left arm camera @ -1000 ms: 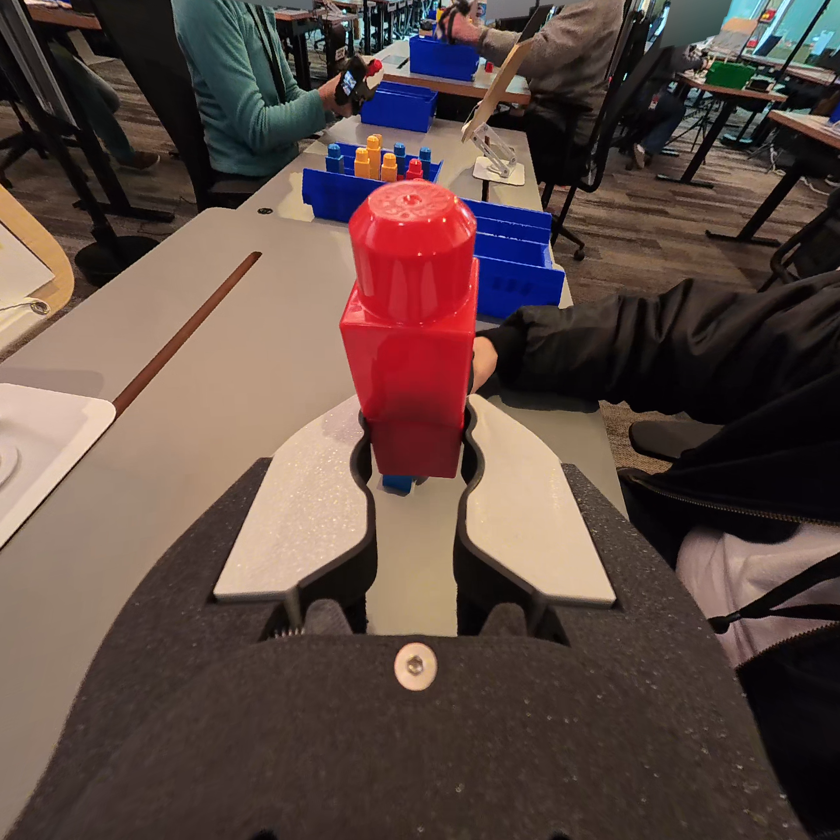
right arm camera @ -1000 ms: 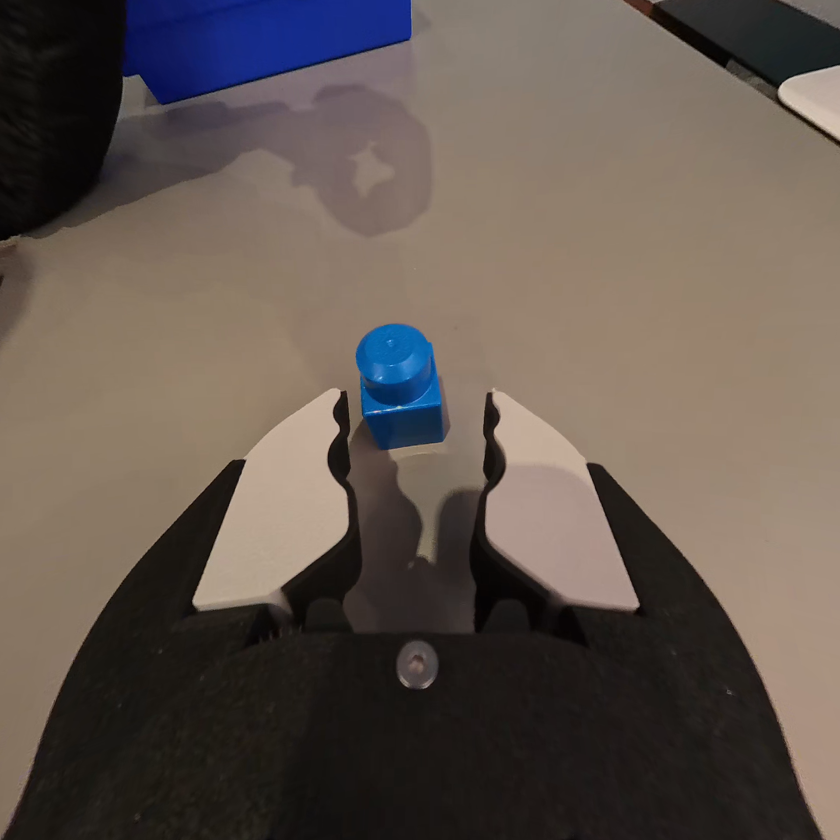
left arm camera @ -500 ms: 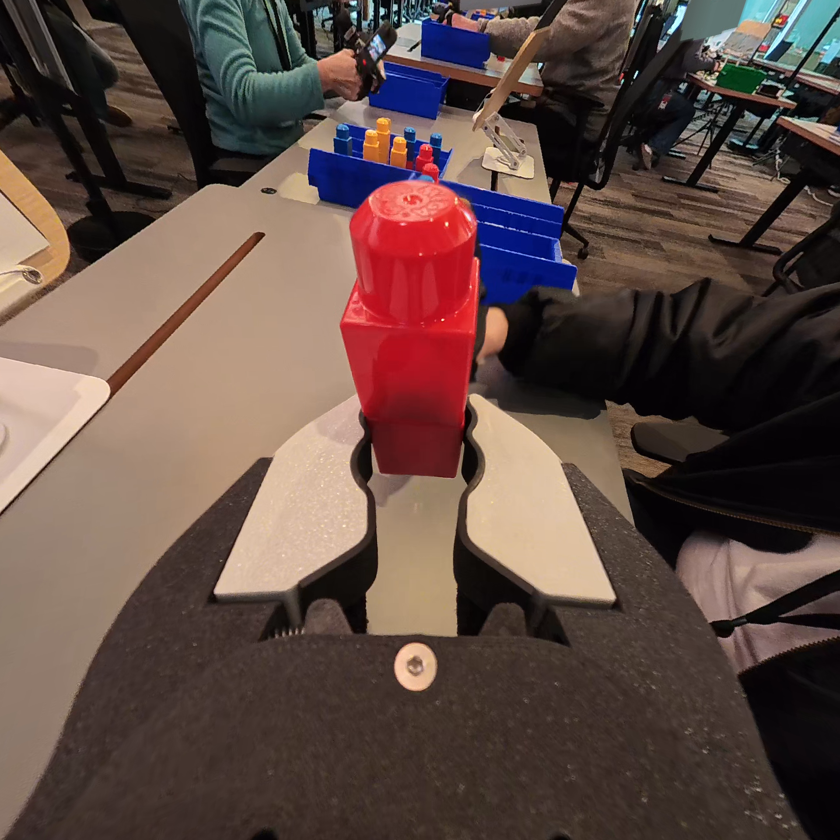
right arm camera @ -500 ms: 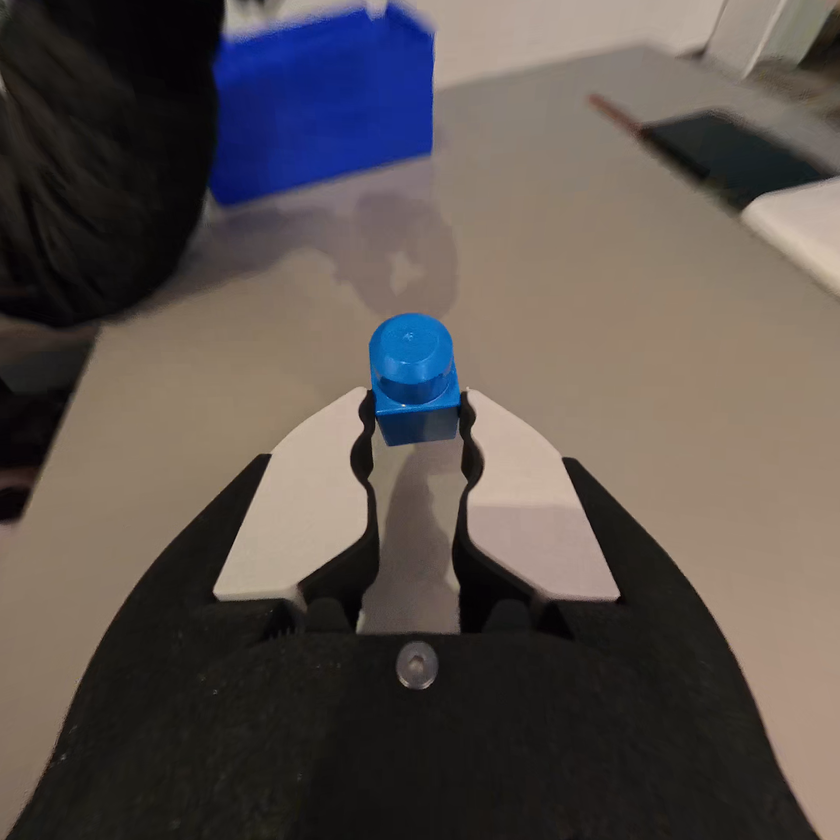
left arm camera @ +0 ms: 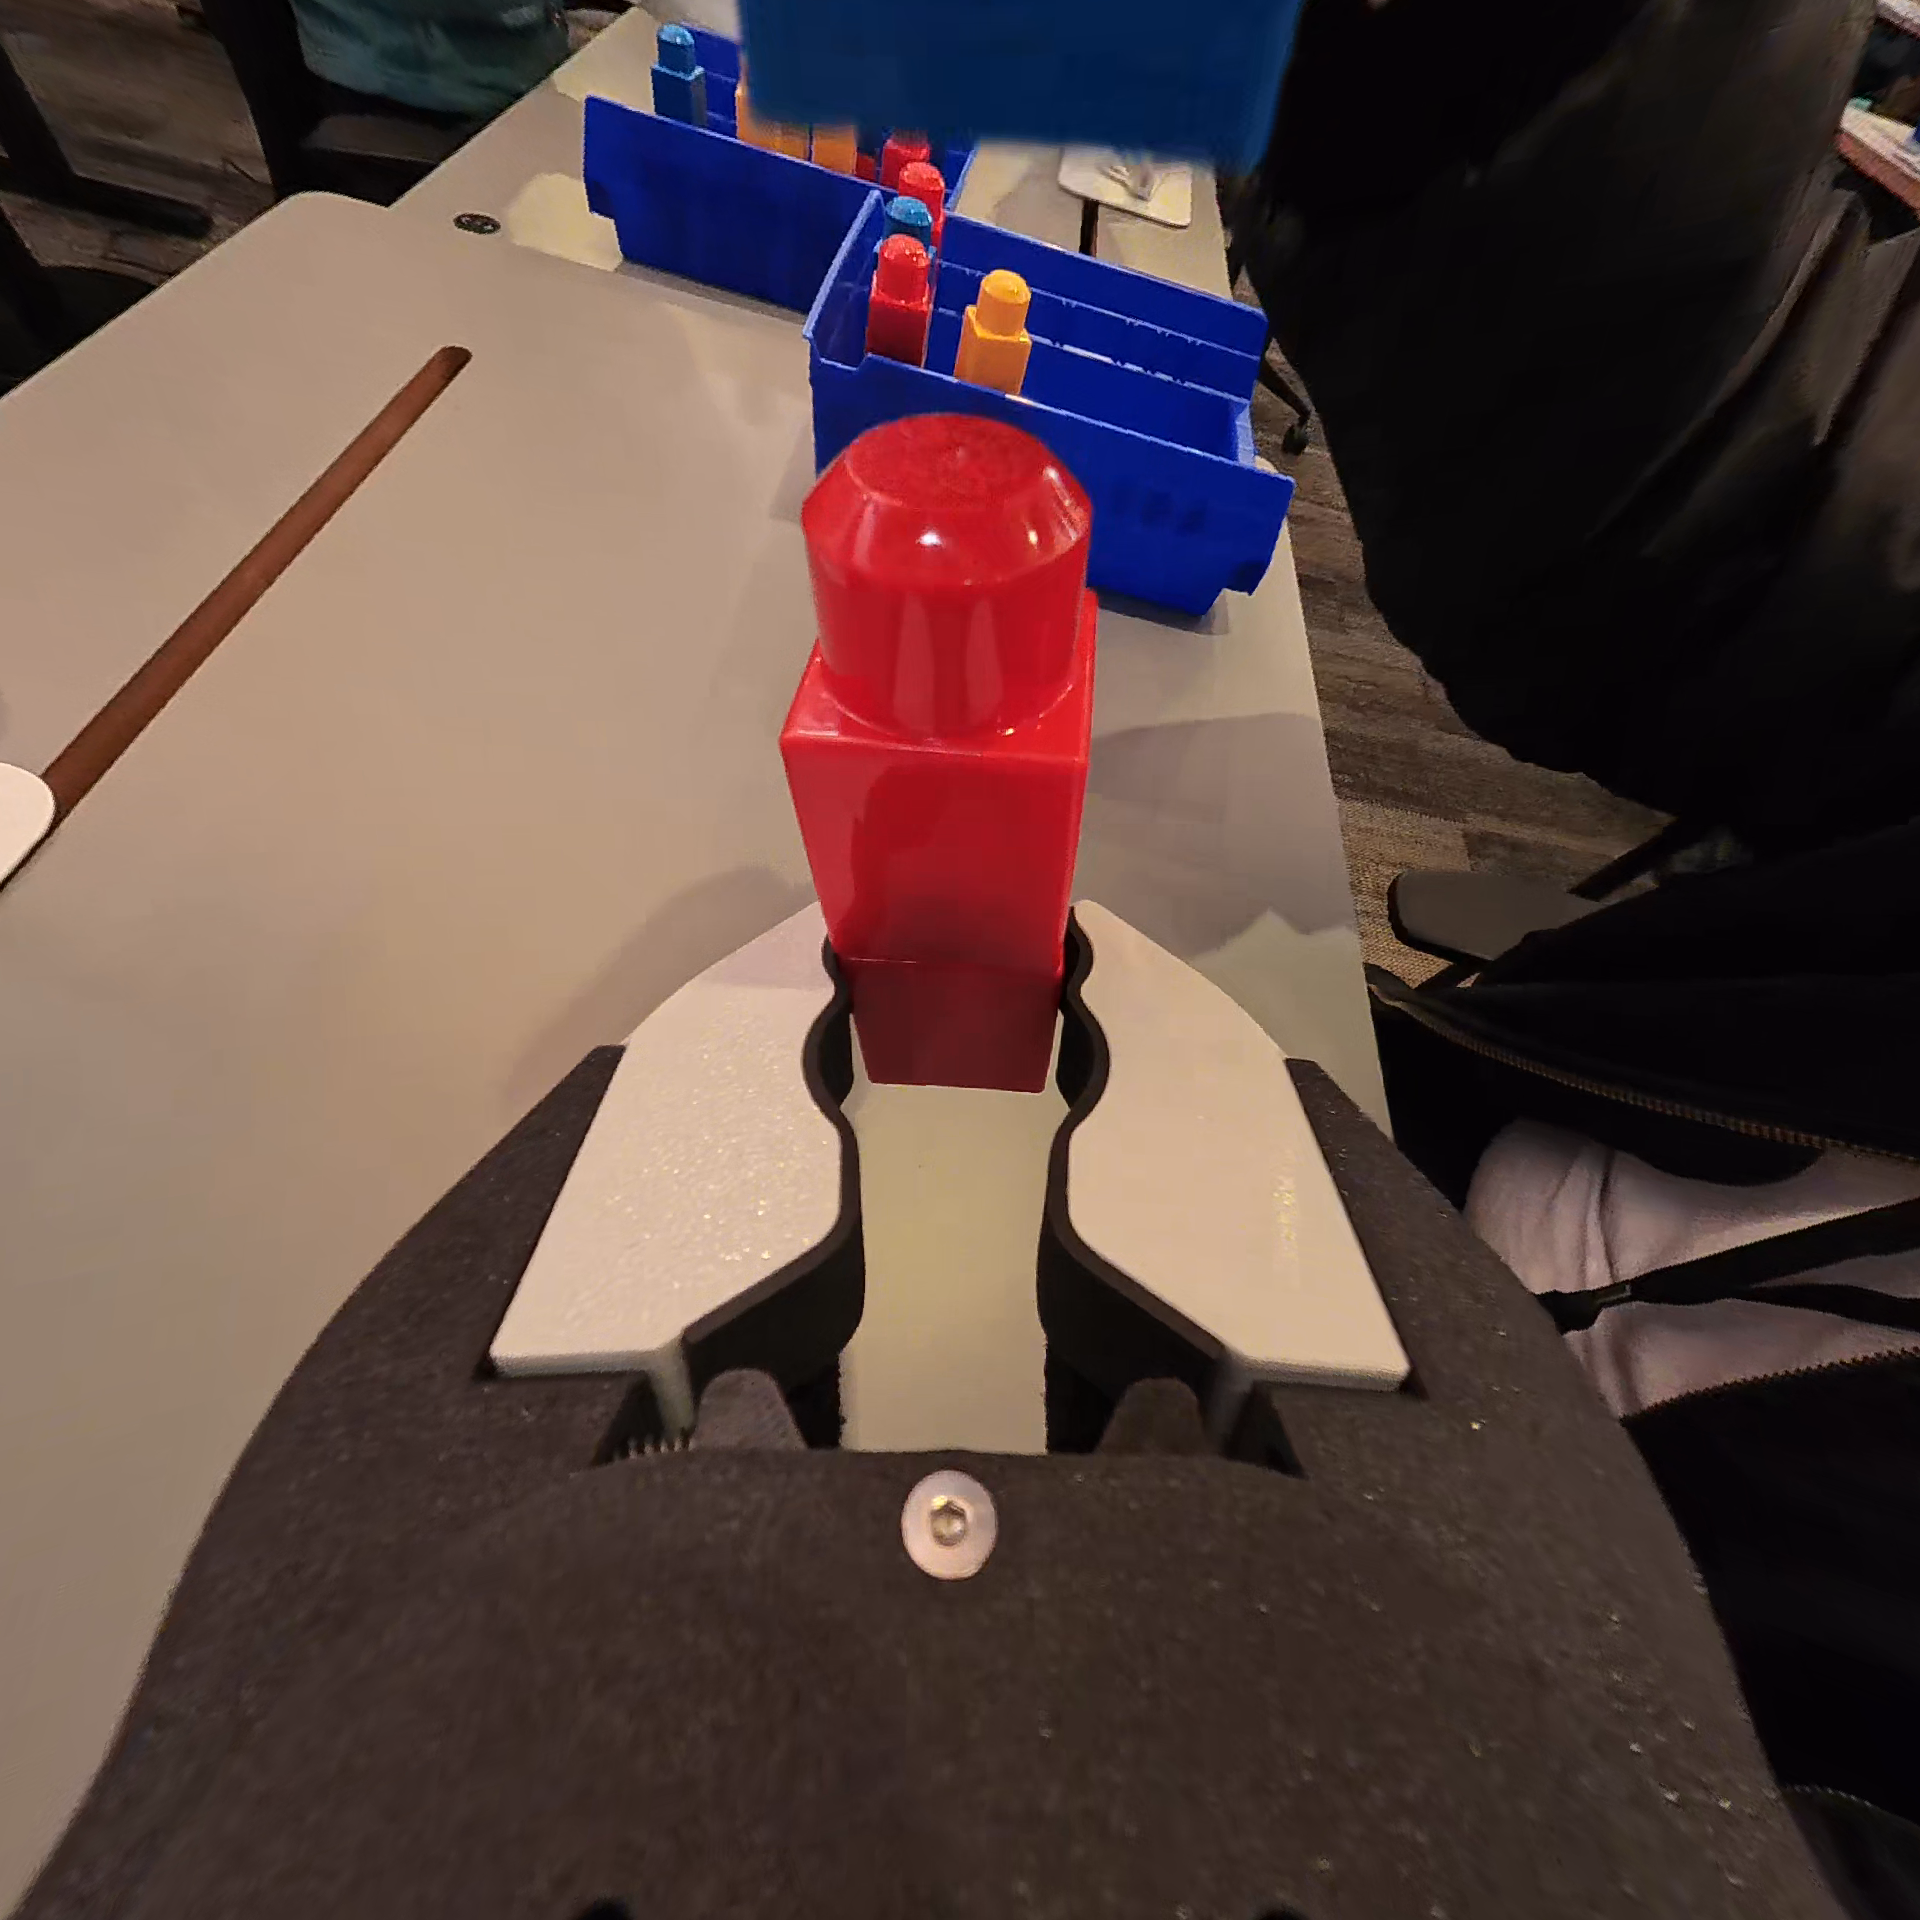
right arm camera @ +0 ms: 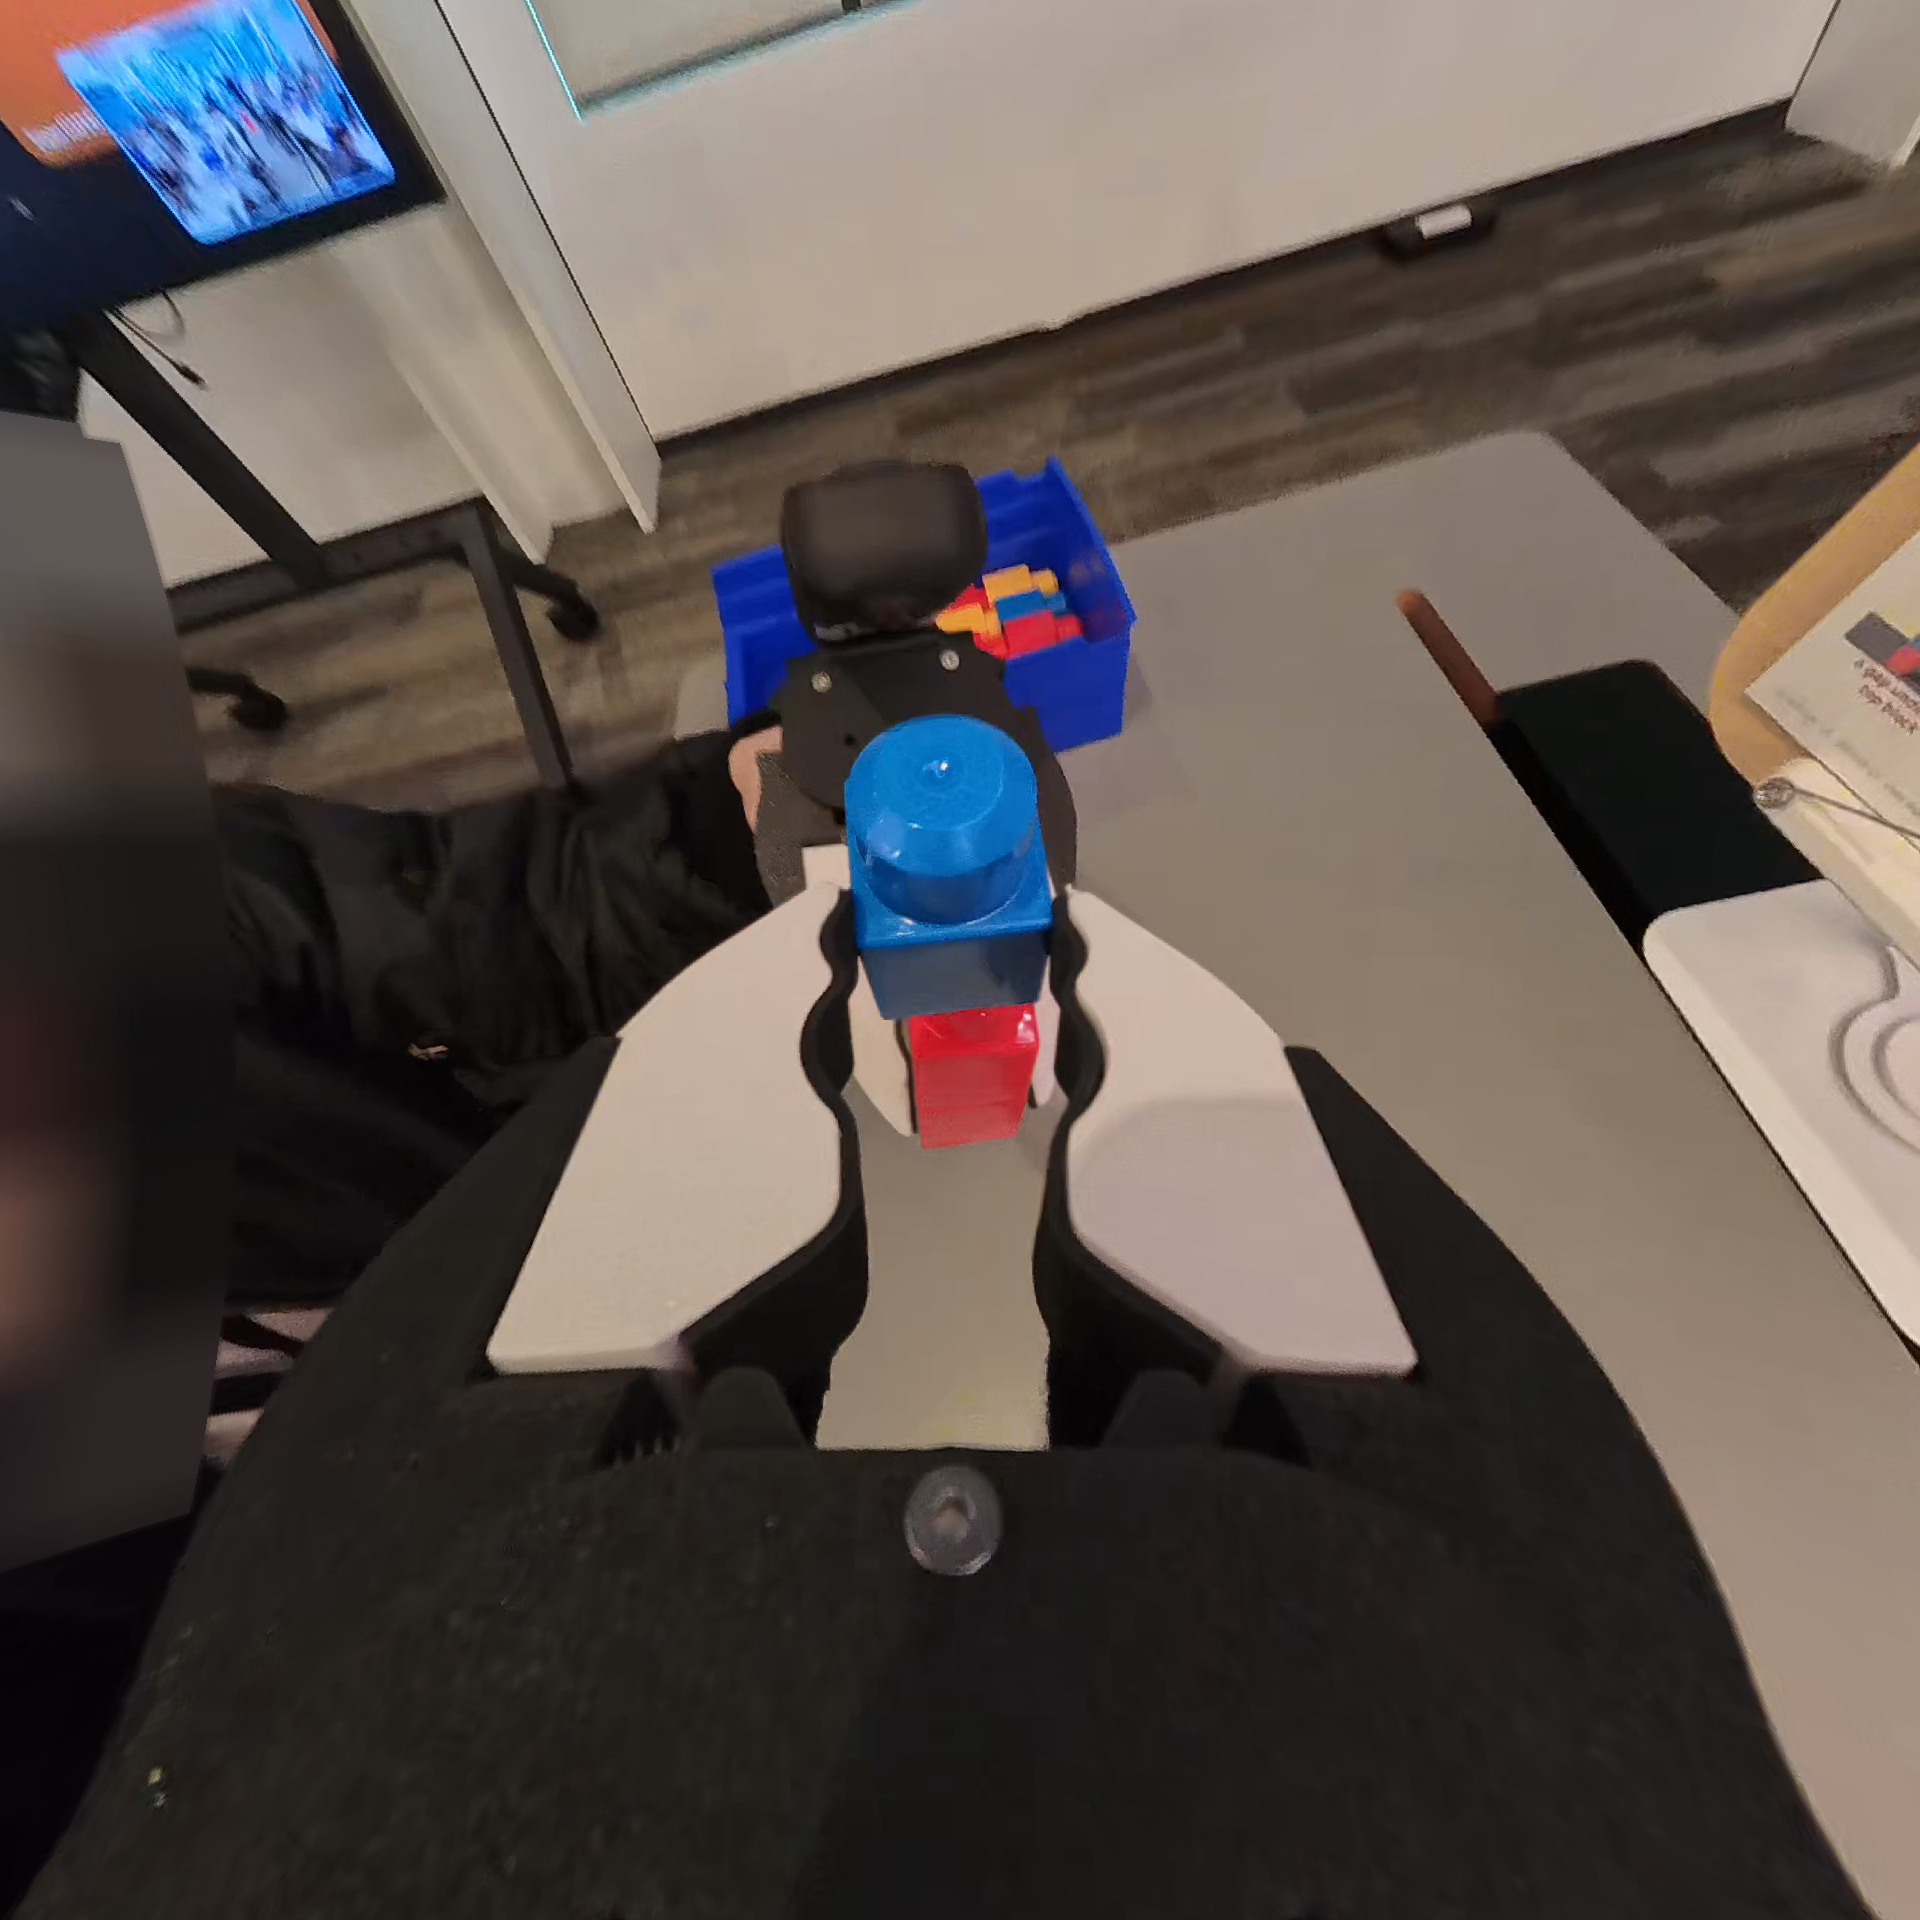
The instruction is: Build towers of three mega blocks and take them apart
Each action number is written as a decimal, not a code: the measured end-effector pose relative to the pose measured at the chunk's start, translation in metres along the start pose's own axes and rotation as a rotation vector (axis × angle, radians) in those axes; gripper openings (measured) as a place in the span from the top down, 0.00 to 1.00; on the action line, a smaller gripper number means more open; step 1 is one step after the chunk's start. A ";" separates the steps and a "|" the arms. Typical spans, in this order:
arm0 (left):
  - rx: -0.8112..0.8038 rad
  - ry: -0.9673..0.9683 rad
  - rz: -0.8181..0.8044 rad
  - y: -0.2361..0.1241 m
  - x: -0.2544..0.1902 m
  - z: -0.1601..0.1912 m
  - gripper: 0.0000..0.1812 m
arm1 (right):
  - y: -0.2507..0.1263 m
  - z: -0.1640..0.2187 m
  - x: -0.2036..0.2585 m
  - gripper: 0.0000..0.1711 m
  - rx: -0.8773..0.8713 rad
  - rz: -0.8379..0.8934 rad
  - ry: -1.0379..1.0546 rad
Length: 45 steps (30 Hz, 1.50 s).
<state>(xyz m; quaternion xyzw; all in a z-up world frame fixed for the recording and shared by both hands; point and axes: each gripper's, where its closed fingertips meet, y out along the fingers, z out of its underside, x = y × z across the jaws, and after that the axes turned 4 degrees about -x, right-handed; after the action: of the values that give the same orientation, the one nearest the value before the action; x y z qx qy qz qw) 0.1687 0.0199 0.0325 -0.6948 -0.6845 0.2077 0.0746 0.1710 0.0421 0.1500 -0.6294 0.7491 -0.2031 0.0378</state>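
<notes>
So the grey table [left arm camera: 436, 727] takes up most of the left wrist view, with a couple of blue bins [left arm camera: 1039, 436] at the far end that have spare red, orange and blue blocks standing in them; the right wrist view shows another blue bin [right arm camera: 1081, 665] full of loose blocks behind the action. Progress-wise this tower looks two-thirds done. The left claw [left arm camera: 951, 1023] is clenched on the bottom of a red stack [left arm camera: 940, 790], two red blocks already pushed together and held upright above the table. The right claw [right arm camera: 951, 966] is squeezed on a single blue block [right arm camera: 940, 883], held right over the red stack's stud; in the left wrist view it shows only as a blurry blue shape at the top edge. From the right wrist view it's hard to say whether blue is touching the red stud or just hovering above it, but it doesn't look seated yet. What's left, going by this: press the blue one down to finish the three-high tower, then pull all three apart again, and the bins suggest more rounds could follow.
</notes>
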 end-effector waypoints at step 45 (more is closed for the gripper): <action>0.026 0.005 0.080 0.006 -0.016 0.002 0.80 | 0.012 0.041 0.006 0.71 0.156 0.043 -0.095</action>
<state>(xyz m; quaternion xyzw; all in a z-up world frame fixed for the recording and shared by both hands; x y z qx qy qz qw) 0.1737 0.0034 0.0312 -0.7211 -0.6532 0.2178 0.0768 0.1719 0.0270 0.1093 -0.6173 0.7416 -0.2300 0.1266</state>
